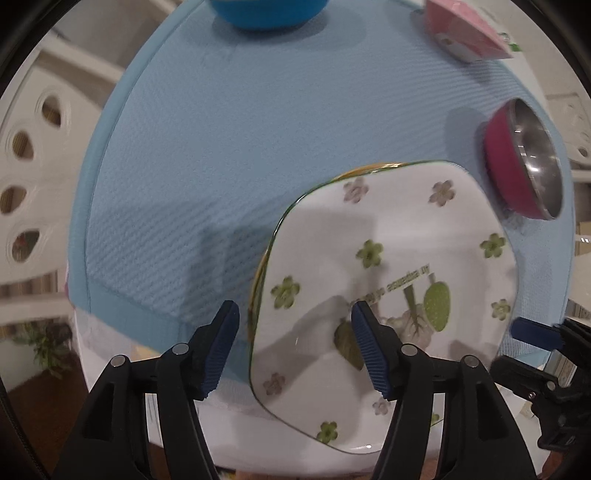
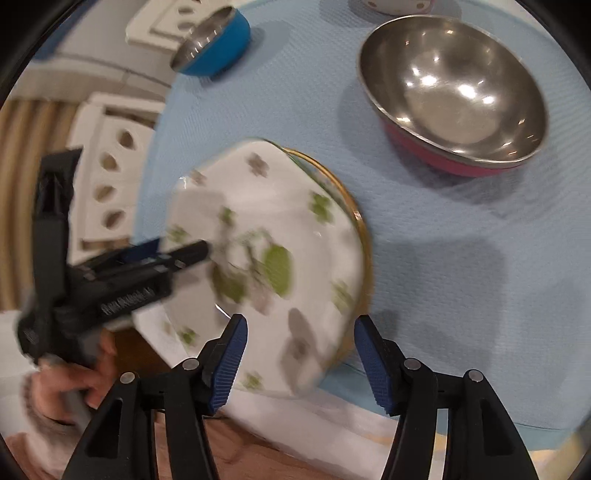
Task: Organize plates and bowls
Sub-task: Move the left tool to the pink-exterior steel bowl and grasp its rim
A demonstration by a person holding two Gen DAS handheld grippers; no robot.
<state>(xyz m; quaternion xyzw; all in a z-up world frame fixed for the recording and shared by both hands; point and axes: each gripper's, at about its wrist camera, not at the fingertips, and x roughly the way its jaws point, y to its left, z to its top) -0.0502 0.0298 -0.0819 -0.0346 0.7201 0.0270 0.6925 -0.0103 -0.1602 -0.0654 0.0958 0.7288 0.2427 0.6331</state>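
Plates lie stacked at the near edge of the blue mat, the white flowered one on top and a gold-rimmed plate showing beneath it. The top plate is a rounded square, glossy, printed with green and mauve blossoms; one corner juts past the mat toward the viewer, so its diagonal runs near to far. Above it, the left gripper hangs with fingers released, one finger over the plate and the other over the mat. The right gripper also stands parted over the plate's near rim, gripping nothing, though blur there makes contact hard to judge. Just beyond the plates sits a steel bowl with a pink outside. Farther off across the ribbed mat is a blue bowl, also steel-lined. A pink box lies at the mat's far edge.
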